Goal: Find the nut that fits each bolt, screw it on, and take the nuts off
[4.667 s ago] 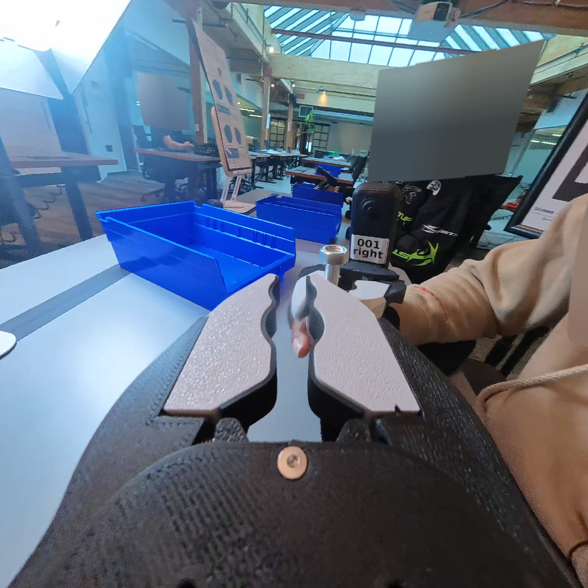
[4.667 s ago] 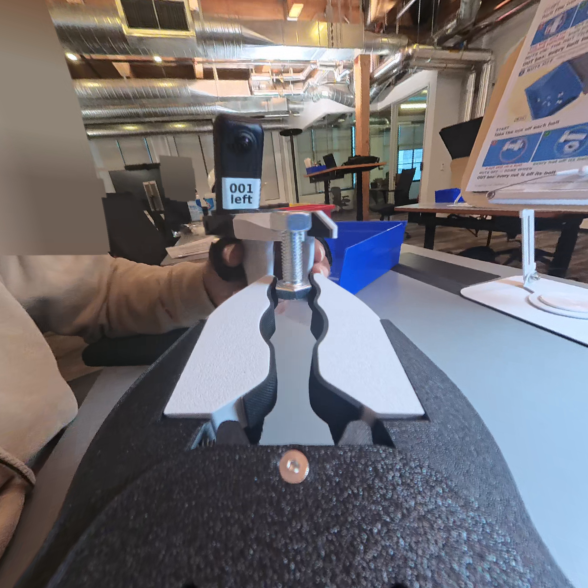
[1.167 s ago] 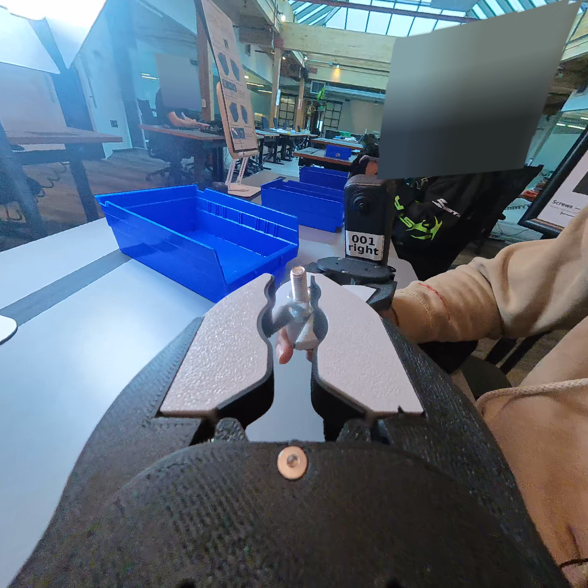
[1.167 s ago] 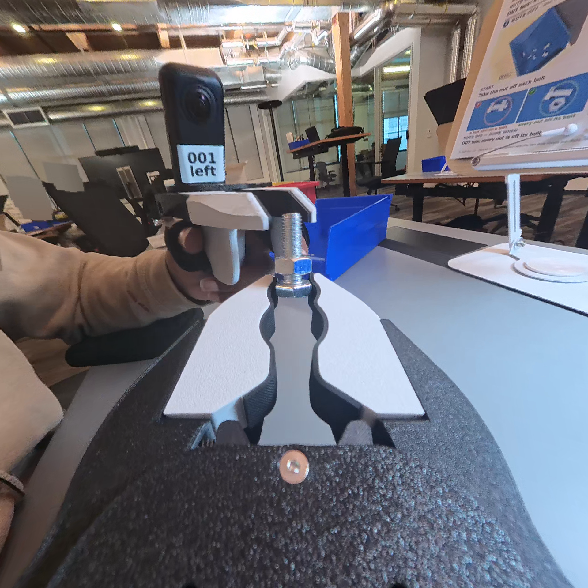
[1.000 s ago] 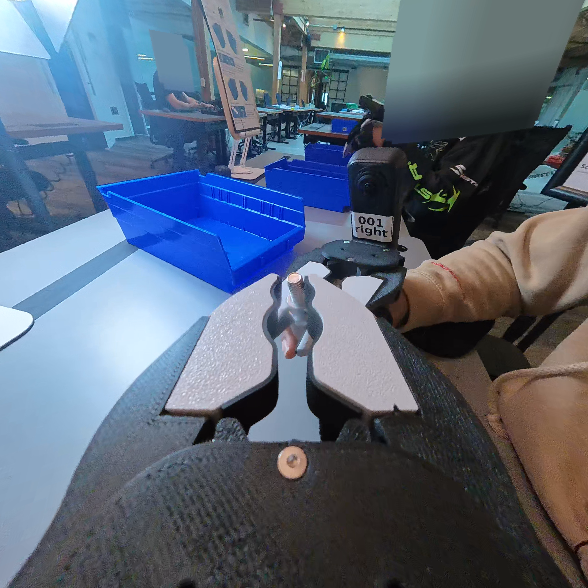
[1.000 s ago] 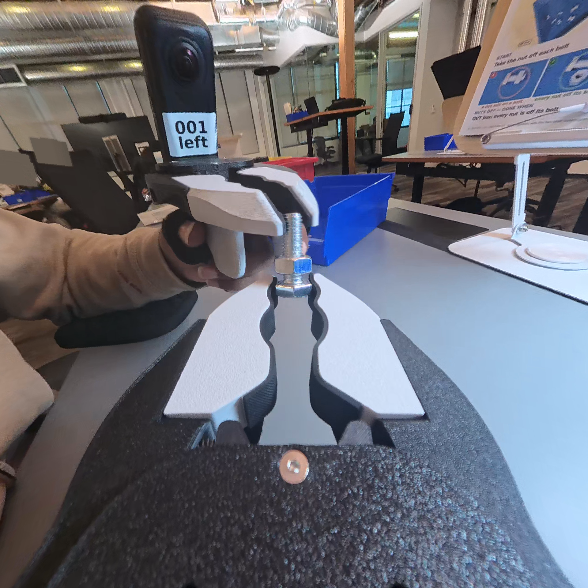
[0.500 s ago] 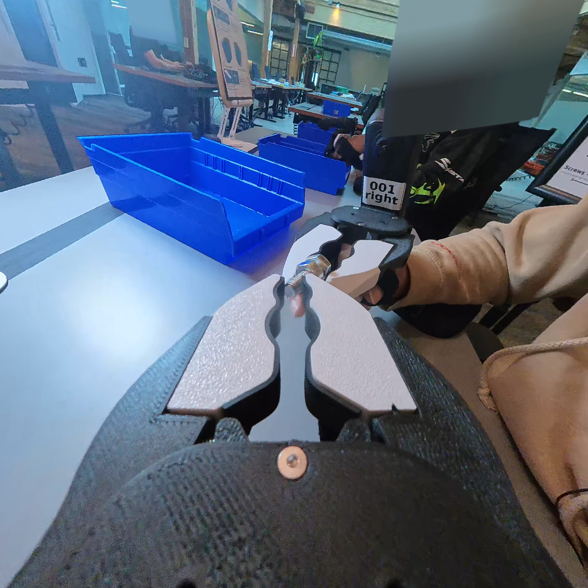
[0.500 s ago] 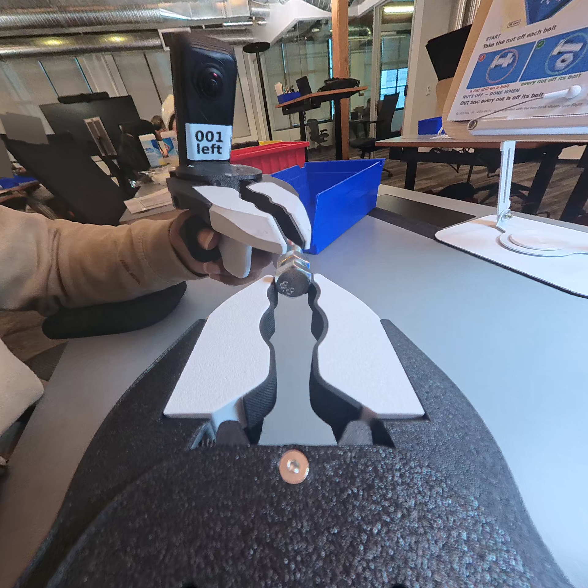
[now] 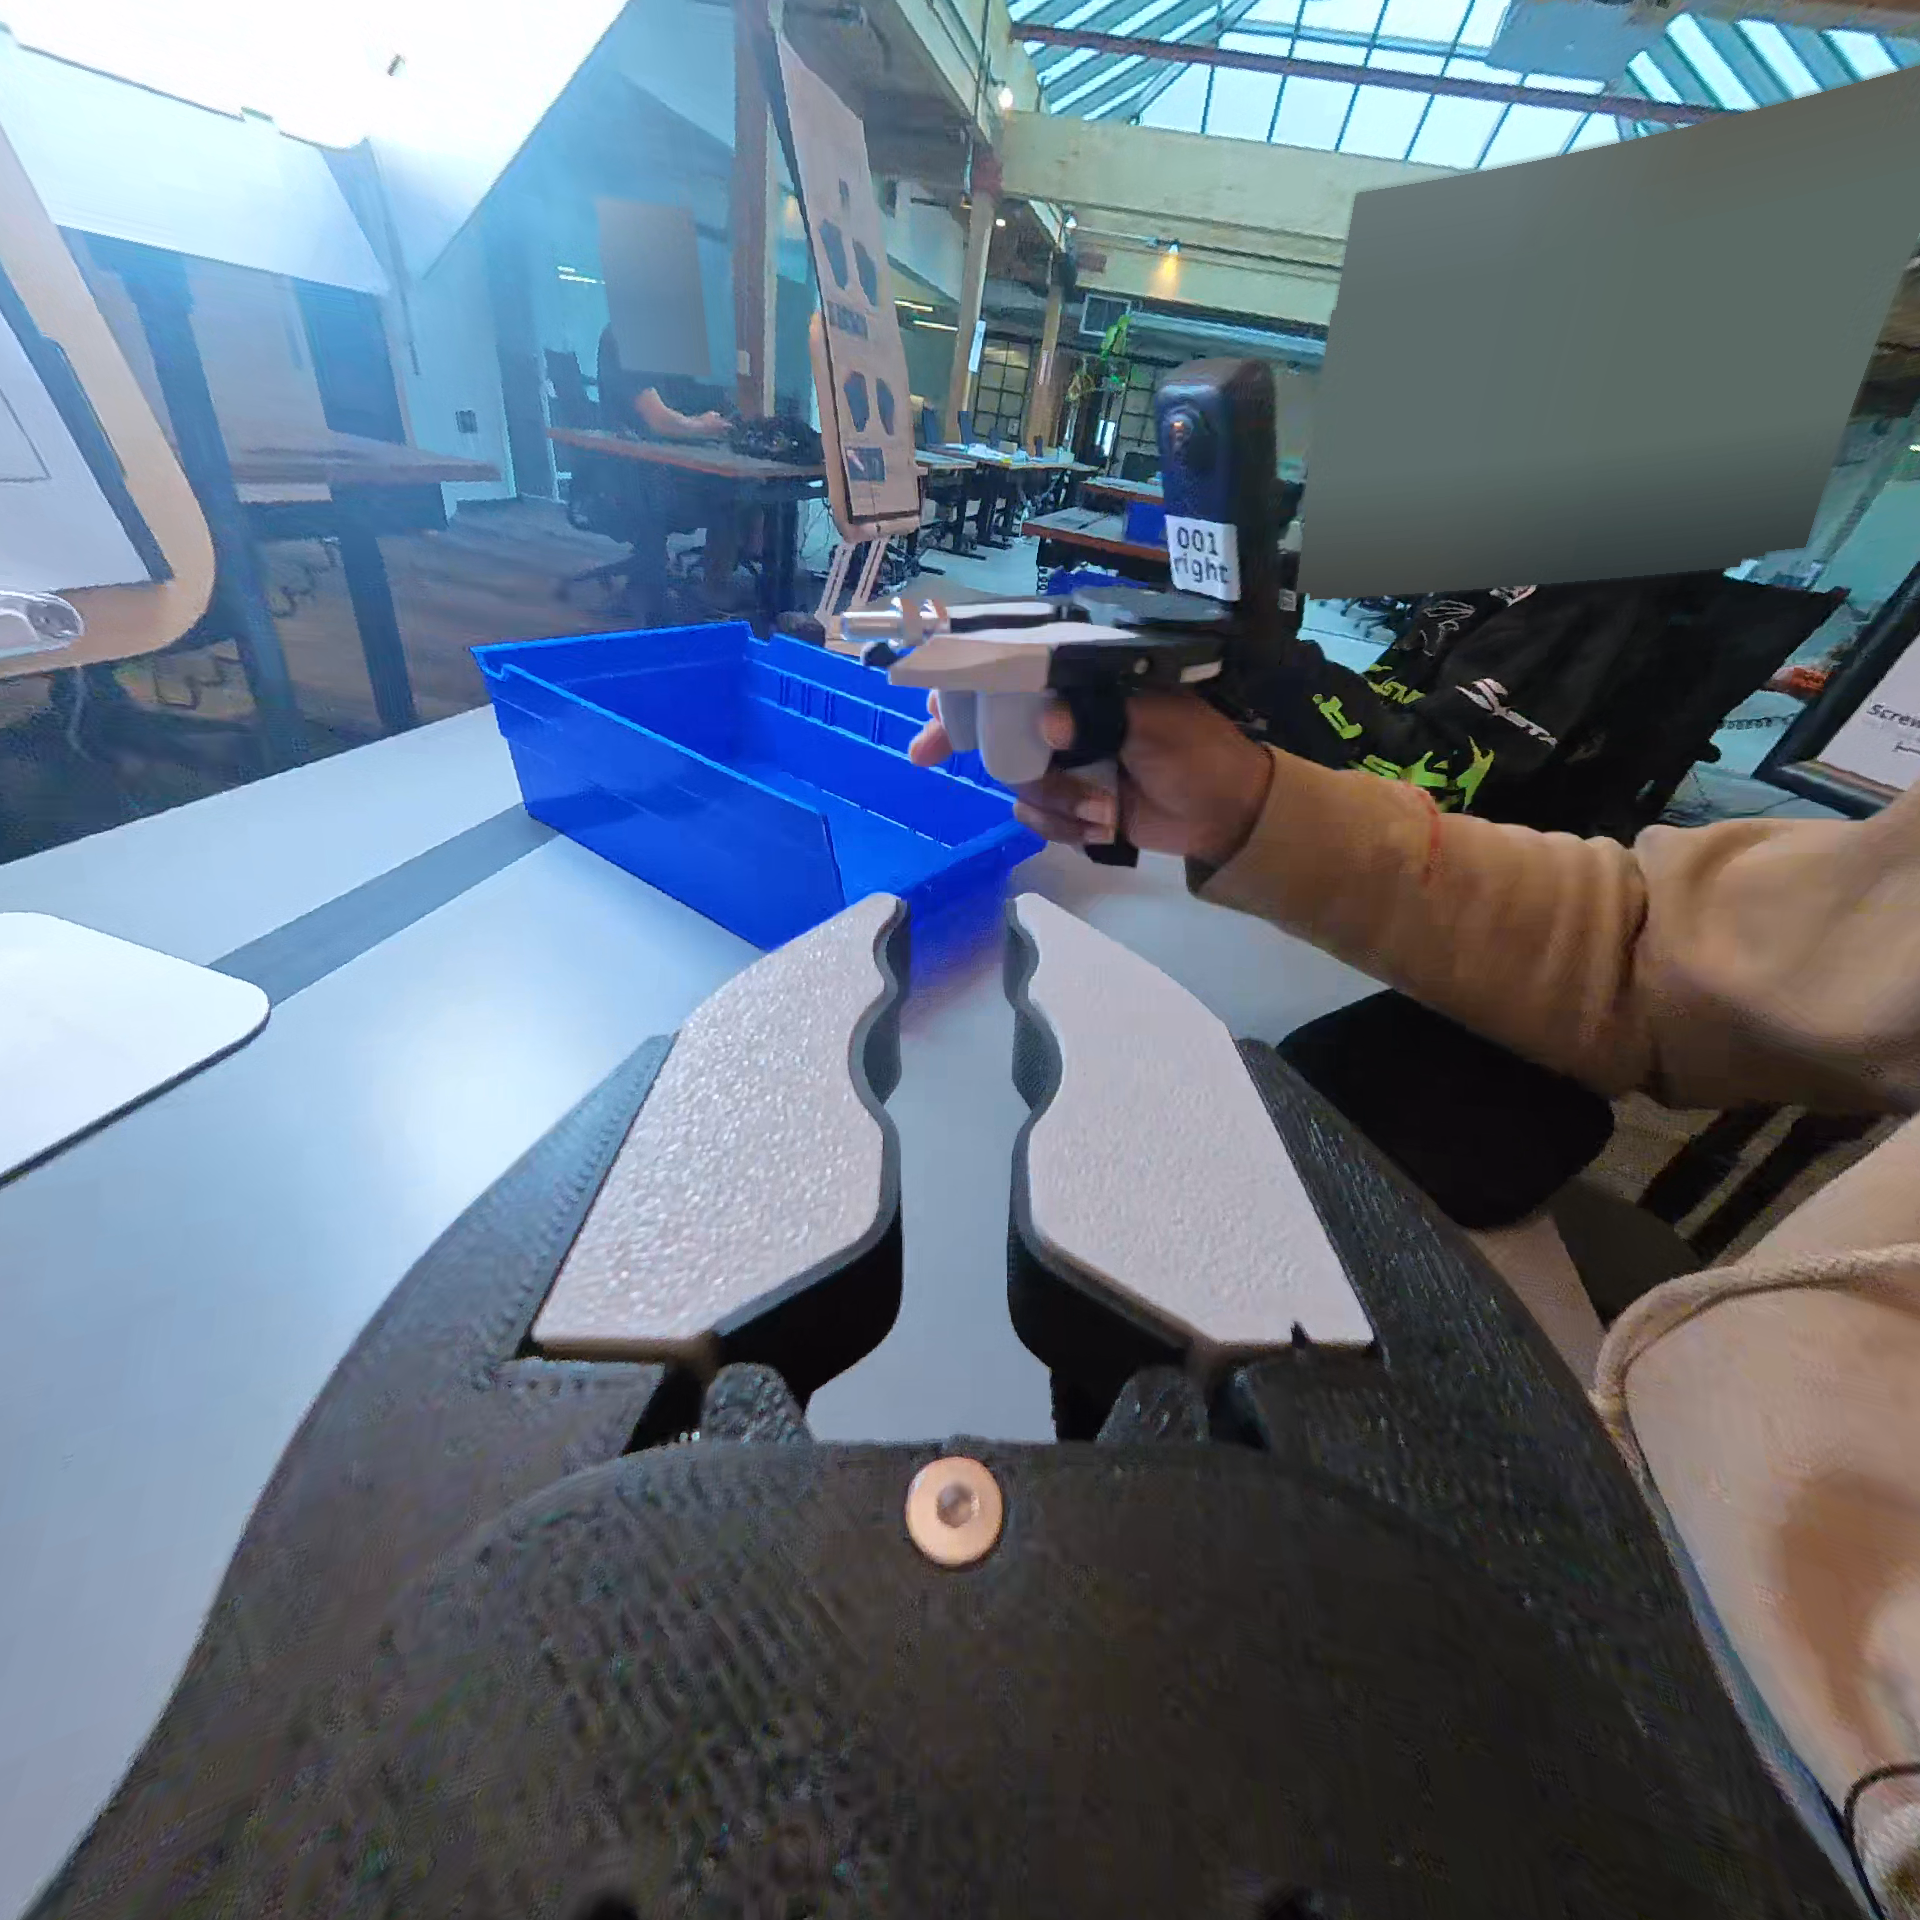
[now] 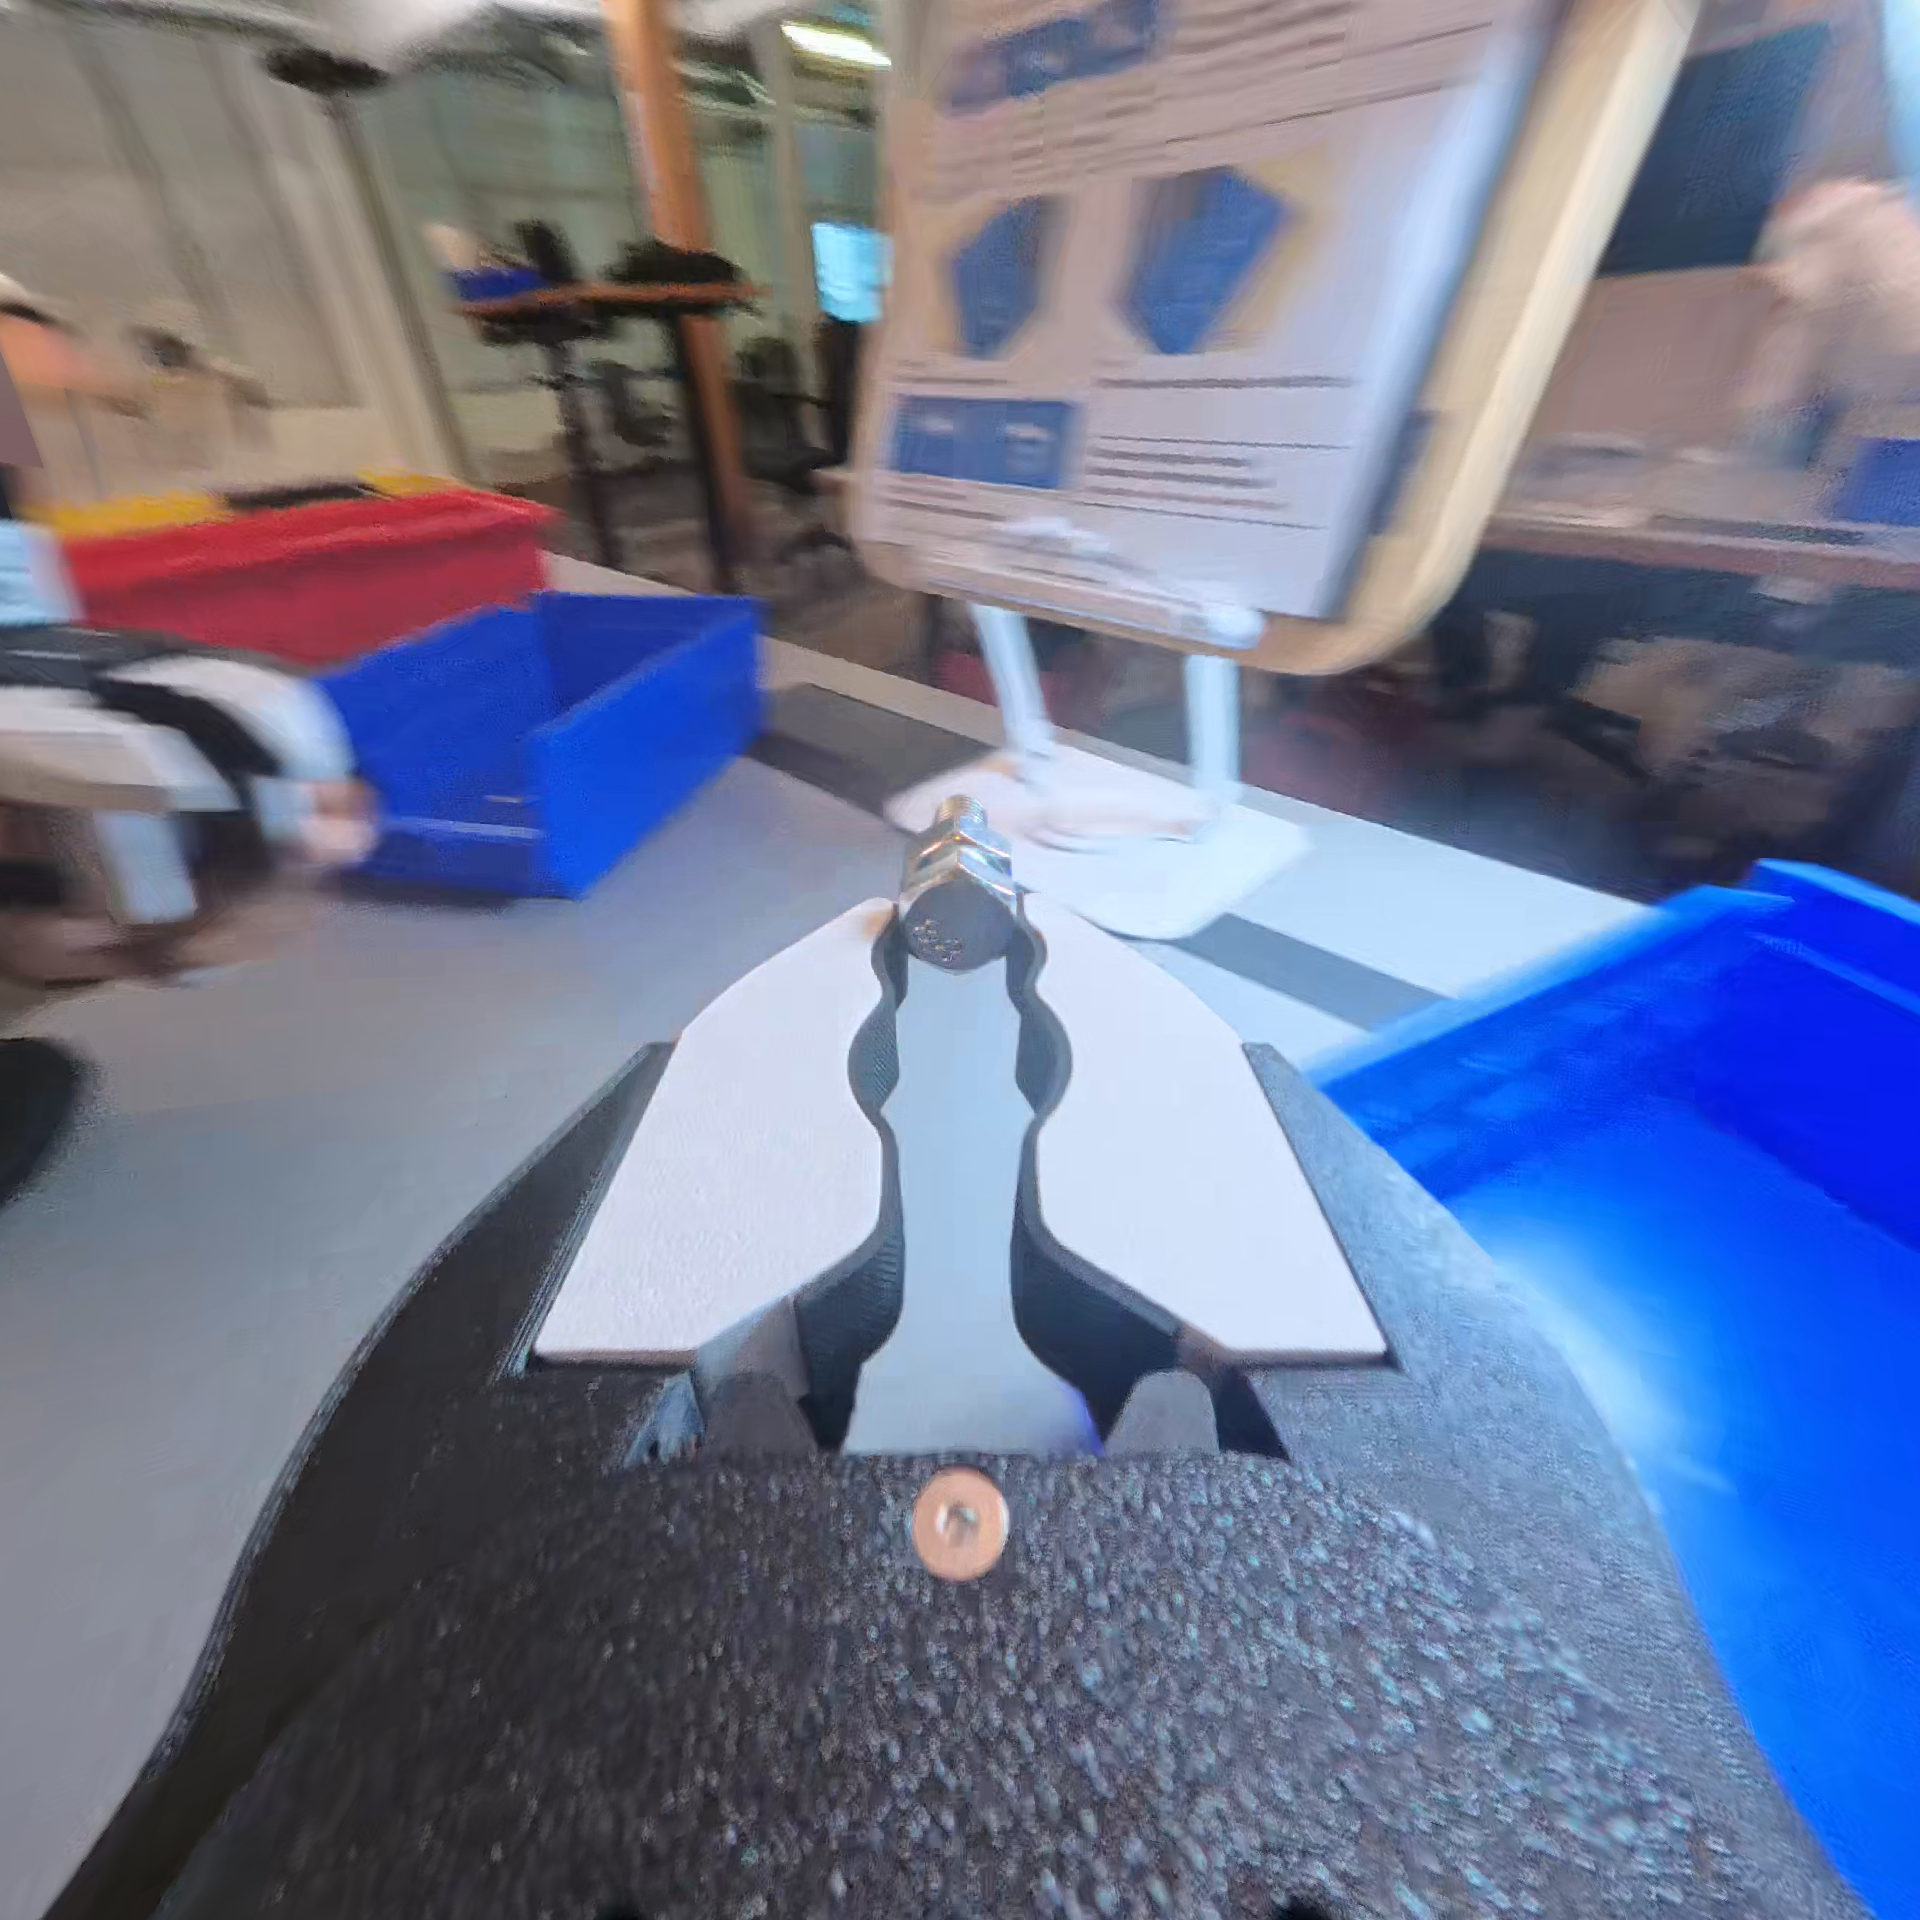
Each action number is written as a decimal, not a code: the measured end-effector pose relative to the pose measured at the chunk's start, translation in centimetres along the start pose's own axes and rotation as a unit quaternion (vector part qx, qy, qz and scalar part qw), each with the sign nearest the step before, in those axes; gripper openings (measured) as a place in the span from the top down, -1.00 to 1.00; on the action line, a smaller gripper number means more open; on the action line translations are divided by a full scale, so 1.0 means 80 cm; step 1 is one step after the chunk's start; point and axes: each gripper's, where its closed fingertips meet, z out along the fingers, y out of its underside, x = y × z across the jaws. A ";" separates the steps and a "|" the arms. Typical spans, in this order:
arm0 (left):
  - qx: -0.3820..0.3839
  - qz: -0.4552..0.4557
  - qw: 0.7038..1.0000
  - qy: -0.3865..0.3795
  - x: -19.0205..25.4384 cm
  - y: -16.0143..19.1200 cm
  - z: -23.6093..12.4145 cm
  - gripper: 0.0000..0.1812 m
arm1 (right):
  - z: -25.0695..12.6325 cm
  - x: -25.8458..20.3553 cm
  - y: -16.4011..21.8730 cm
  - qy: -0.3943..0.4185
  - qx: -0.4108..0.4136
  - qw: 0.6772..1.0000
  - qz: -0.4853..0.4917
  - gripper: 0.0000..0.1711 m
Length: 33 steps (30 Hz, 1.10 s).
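The left tongs (image 9: 954,914) now stand slightly spread with nothing between them. Half a second ago they pinched the threaded end of the bolt; they have since let go and drawn back over the pale grey surface (image 9: 436,1049). The right tongs (image 10: 956,920) pinch the silver hex-headed steel bolt (image 10: 951,894) by its head and have swung it away from the left tongs, toward the open blue plastic bin (image 9: 727,748). In the left wrist view the bolt pokes out sideways from their tips, just above the bin's far rim.

This looks like the handover's end: the paired piece is being carried to the bin, presumably to be dropped there.

The bolt is short and bright, its head facing the right wrist camera, with a silver hex nut (image 10: 961,847) sitting close behind the head and a stub of thread showing past it. That view is motion-blurred, so finer detail cannot be told.
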 end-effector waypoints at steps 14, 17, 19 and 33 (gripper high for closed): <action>-0.039 -0.017 0.998 -0.038 0.011 0.066 -0.042 0.85 | 0.013 0.258 0.177 0.134 -0.398 0.907 0.030 0.78; -0.052 -0.019 0.998 -0.043 0.009 0.076 -0.048 0.86 | 0.008 0.261 0.192 0.129 -0.463 0.877 0.013 0.78; -0.056 -0.024 0.997 -0.041 0.009 0.079 -0.050 0.87 | 0.003 0.260 0.200 0.121 -0.500 0.858 0.017 0.78; -0.056 -0.031 0.996 -0.054 0.000 0.084 -0.052 0.88 | 0.005 0.254 0.191 0.115 -0.505 0.854 0.051 0.74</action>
